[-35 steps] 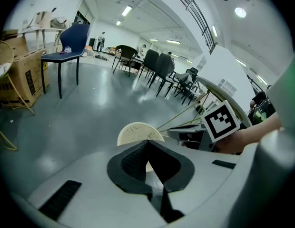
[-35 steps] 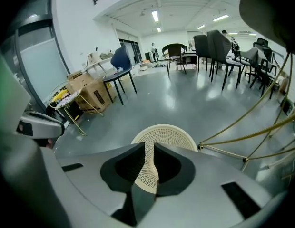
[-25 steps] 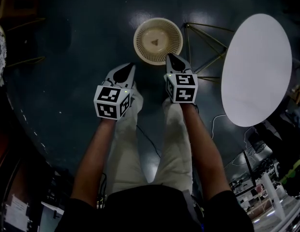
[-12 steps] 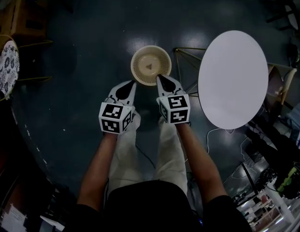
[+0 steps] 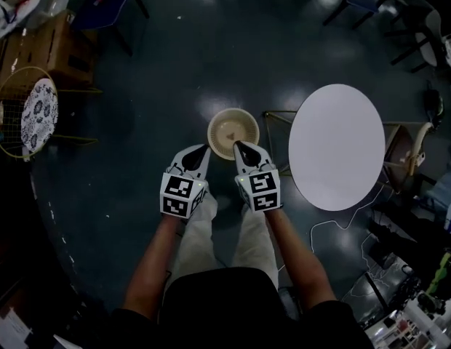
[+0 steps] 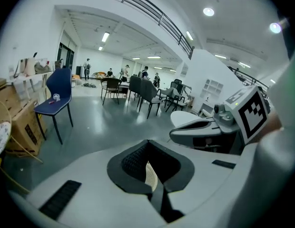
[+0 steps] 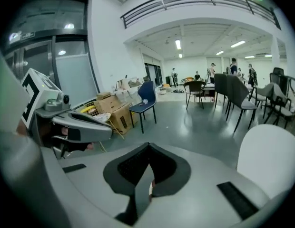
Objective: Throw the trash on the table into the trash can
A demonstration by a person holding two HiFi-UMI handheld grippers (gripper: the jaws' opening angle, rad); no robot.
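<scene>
Left claw [image 5: 198, 153] and right claw [image 5: 245, 150]: both closed, nothing gripped. They are held side by side beside the trash can [image 5: 233, 126]. Round white desk [image 5: 334, 147] stands to the right.

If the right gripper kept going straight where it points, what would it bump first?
Probably nothing close. The right gripper points level, passing above the trash can, with the white table off to its right. Open floor follows; the far blue chair may come first, but depth is unclear.
</scene>
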